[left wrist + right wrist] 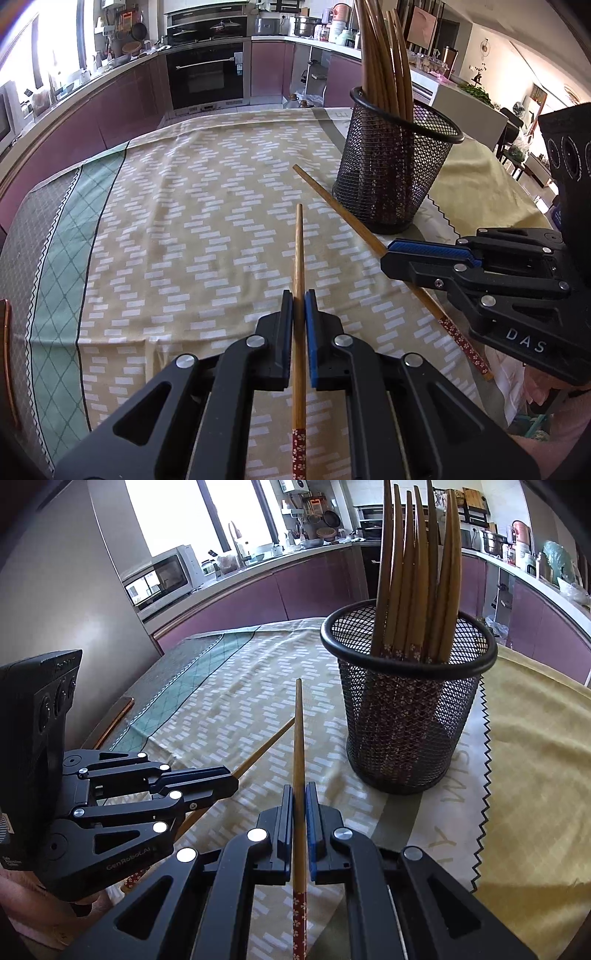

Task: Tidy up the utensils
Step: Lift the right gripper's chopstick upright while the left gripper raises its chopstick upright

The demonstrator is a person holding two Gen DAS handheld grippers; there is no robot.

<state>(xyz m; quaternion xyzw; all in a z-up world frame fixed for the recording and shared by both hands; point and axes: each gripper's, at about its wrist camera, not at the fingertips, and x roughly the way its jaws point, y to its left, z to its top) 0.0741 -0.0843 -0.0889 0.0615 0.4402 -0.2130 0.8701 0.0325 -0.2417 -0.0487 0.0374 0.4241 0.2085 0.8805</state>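
Each of your grippers, left (299, 332) and right (300, 812), is clamped on one chopstick (299, 280), tip forward, ready for the mesh cup (406, 716) near the tabletop's far edge.

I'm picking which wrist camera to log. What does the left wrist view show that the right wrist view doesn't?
Left wrist only: the oven door in plain view, and the right gripper from the side, shut on the right chopstick.

Right wrist only: the microwave in plain view, and the left gripper from the side, shut on the left chopstick.

Both: the mesh holder with chopsticks standing in it, the patterned tablecloth, and the view's own fingers closed on a chopstick pointing forward.
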